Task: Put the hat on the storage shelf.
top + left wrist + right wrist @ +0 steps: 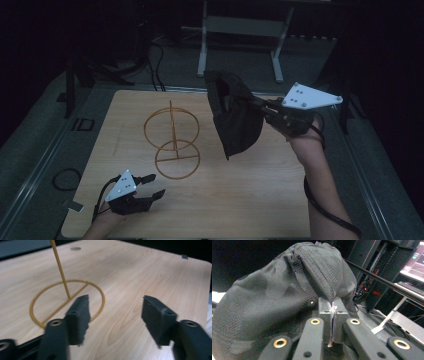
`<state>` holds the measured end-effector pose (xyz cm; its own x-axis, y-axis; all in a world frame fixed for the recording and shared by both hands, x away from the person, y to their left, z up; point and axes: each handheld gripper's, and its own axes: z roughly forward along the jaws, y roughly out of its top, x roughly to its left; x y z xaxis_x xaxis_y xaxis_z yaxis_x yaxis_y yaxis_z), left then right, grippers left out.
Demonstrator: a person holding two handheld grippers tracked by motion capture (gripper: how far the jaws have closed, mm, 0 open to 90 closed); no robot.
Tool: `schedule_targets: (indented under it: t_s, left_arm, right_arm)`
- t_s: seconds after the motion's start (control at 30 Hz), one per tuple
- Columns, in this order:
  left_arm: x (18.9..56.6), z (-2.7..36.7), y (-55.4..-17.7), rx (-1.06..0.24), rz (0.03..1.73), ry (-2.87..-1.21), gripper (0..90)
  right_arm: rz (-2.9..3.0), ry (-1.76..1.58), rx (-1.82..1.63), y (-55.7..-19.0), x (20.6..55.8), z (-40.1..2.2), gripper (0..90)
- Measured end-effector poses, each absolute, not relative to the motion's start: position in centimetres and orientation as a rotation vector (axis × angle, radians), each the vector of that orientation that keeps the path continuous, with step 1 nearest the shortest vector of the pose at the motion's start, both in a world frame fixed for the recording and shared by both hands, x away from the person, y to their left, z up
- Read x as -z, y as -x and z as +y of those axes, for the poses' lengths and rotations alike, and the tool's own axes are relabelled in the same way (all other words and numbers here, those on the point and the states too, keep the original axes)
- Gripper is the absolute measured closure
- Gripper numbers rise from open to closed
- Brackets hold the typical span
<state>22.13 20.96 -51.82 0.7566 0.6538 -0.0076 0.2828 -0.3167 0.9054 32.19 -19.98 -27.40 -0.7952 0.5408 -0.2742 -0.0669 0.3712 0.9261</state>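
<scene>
We hold the black cap (235, 117) clamped by its edge in the closed right gripper (263, 107), lifted above the table (250, 200) just right of the gold wire stand (172, 140). The left gripper (152, 186) sits low near the stand's base ring, jaws apart and empty. Next, in our judgement, we carry the cap over the stand's top ring and lower it on, steadying the base if needed.
</scene>
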Motion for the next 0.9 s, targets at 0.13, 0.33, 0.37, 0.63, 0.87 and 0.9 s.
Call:
schedule_targets:
  t_s: [0.13, 0.33, 0.37, 0.63, 0.87, 0.9]
  left_arm:
    - [52.6, 21.2, -22.1, -0.474, 0.756, -1.885, 9.0]
    - [53.7, 22.0, -21.9, -0.514, 0.820, -1.869, 3.0]
    - [53.7, 22.2, -21.8, -0.537, 0.826, -1.865, 3.0]
    - [53.8, 22.9, -21.8, -0.527, 0.846, -1.818, 3.1]
    - [54.2, 23.0, -21.8, -0.521, 0.863, -1.812, 3.7]
    - [54.3, 23.0, -21.8, -0.523, 0.863, -1.812, 3.7]
  right_arm:
    - [2.090, -0.392, -1.452, -32.5, 27.0, -18.6, 88.6]
    - [2.111, -0.378, -1.435, -33.3, 26.7, -16.7, 88.6]
    - [2.115, -0.379, -1.431, -33.5, 26.7, -16.3, 88.6]
    - [2.177, -0.381, -1.391, -34.8, 27.7, -13.0, 88.6]
    - [2.246, -0.351, -1.360, -35.4, 28.6, -10.3, 88.5]
    - [2.255, -0.348, -1.356, -35.5, 28.8, -10.0, 88.5]
